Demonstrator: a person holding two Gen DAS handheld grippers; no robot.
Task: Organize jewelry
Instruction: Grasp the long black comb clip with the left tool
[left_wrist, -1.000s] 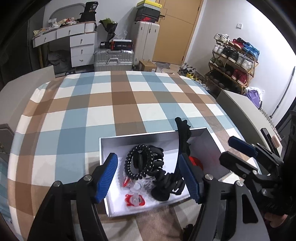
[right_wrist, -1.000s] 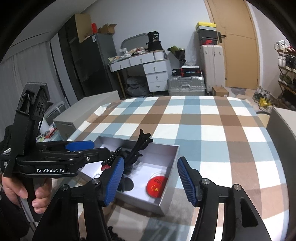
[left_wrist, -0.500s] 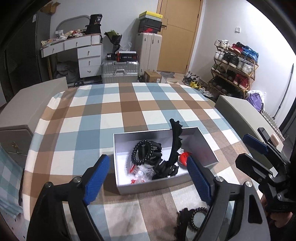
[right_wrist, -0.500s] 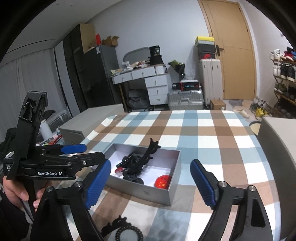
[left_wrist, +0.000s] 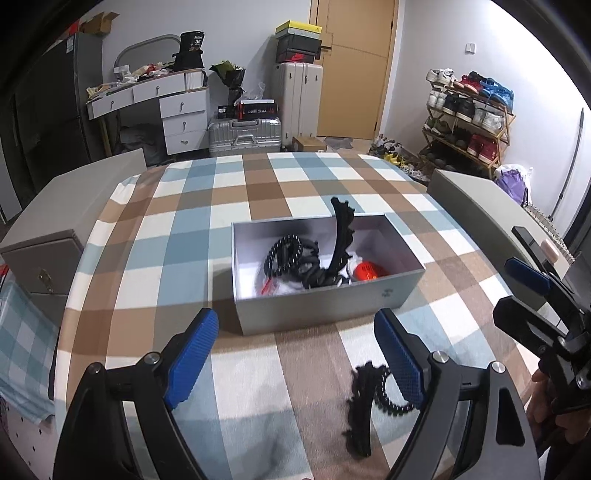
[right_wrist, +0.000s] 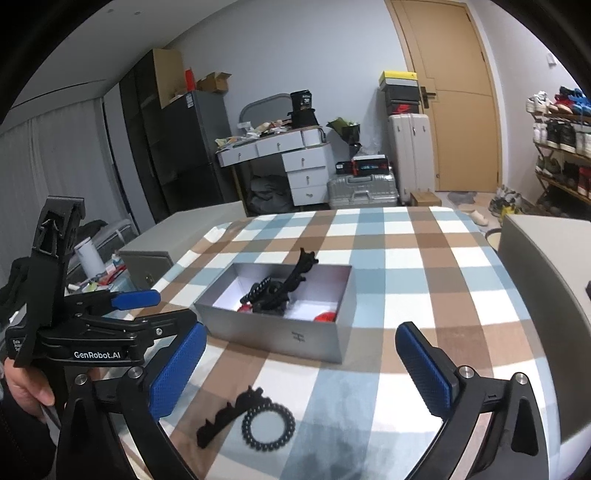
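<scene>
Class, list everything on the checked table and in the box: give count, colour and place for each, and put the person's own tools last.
Gift box: one, silver-grey, open, mid-table.
Bead bracelet: one, black, inside box, left part.
Hair claw: one, black, standing in box, poking above the rim.
Round badge: one, red, inside box, right part.
Hair claw on cloth: one, black, near edge, outside box.
Bead ring: one, black, beside it.
Left hand-held gripper: blue pads, open, empty.
Right hand-held gripper: blue pads, jaws opening, empty.

Blue-brown-white checked tablecloth (left_wrist: 258, 192), grey box (left_wrist: 325, 302)
</scene>
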